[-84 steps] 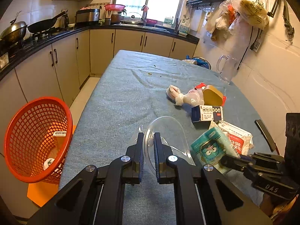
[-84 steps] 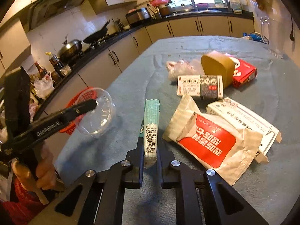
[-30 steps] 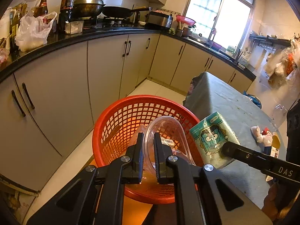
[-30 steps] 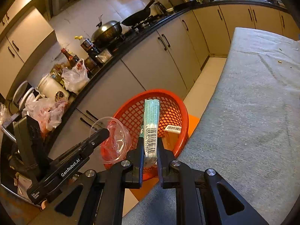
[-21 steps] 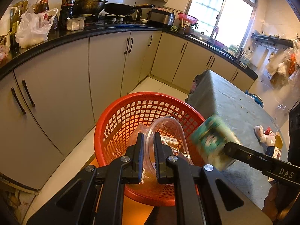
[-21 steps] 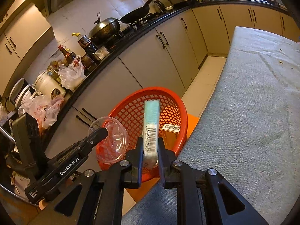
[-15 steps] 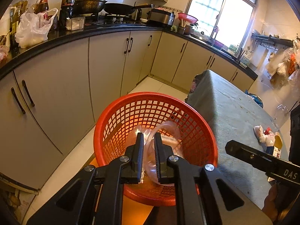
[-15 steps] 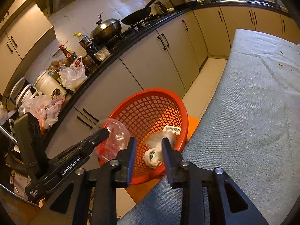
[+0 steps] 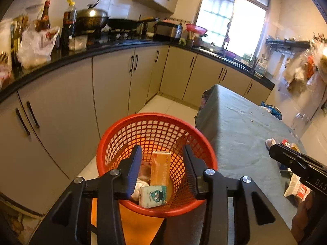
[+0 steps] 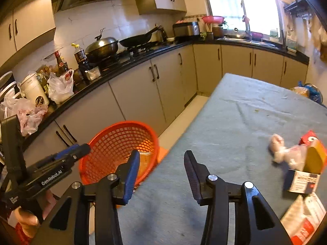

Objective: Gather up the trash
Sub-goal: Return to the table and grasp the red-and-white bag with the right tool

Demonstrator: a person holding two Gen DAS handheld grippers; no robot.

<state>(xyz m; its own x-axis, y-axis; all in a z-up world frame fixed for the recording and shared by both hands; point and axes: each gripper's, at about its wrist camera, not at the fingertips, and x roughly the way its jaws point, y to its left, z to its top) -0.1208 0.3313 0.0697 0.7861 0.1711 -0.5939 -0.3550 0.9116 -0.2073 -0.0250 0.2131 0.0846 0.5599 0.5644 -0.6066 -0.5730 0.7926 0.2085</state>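
A red mesh basket (image 9: 114, 138) (image 10: 106, 143) stands on the floor beside the table. Inside it lie a teal tissue pack (image 9: 152, 196), an orange box (image 9: 161, 169) and a clear plastic cup (image 9: 145, 168), half hidden behind my fingers. My left gripper (image 9: 161, 167) hangs over the basket, its jaws opening with nothing between the pads. My right gripper (image 10: 161, 169) is over the table's near left edge, jaws opening and empty. More trash lies on the table: a crumpled bag (image 10: 286, 153), a yellow cup (image 10: 315, 159), a dark box (image 10: 302, 181) and red-white packets (image 10: 302, 222).
The grey-clothed table (image 9: 241, 122) (image 10: 235, 134) runs toward the window. Beige cabinets (image 9: 114, 85) under a black counter line the left, close behind the basket, with a tiled floor strip between. Pots, bottles and bags (image 10: 61, 85) crowd the counter. A person's hand (image 10: 26, 220) holds the left tool.
Both grippers went from shut to open. The clear cup and the teal tissue pack dropped into the basket. The right gripper swung right and up, now over the table edge.
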